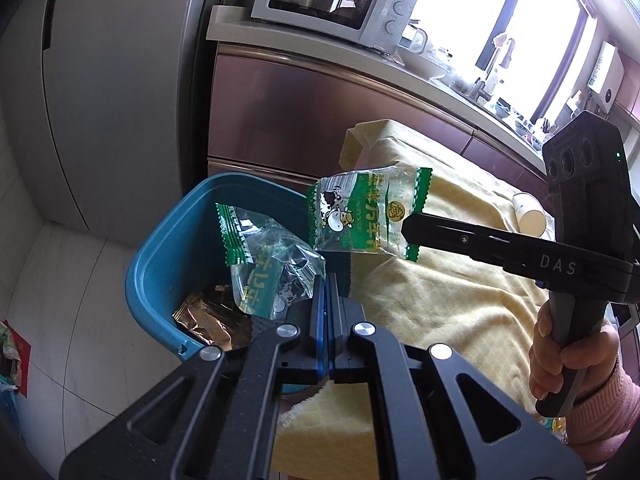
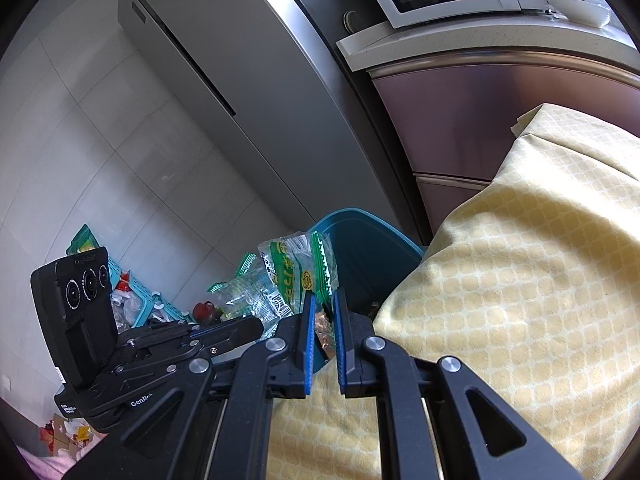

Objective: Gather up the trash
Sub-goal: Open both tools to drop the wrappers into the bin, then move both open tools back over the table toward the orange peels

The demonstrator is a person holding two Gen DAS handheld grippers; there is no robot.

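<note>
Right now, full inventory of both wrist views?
Wrappers: two, clear with green print, one in each gripper, above the bin.
Bin: one, blue, on the floor beside the table; brown foil trash inside.
Cloth: one, yellow, covering the table.
Cup: one, white, lying on the cloth.
Microwave: one, white, on the counter.
Basket: one, teal, on the floor.
Left gripper: black, jaws shut on a wrapper.
Right gripper: black, jaws shut on a wrapper.
Hand: one, pink sleeve.

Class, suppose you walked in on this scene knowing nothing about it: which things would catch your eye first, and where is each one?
Two clear plastic snack wrappers with green zigzag edges stand out: the left gripper pinches the crumpled wrapper above the blue plastic bin, and the right gripper holds the flatter cow-printed wrapper nearer the table. The pale yellow patterned tablecloth fills the right side, beside the bin, which already holds shiny brown foil packets.
</note>
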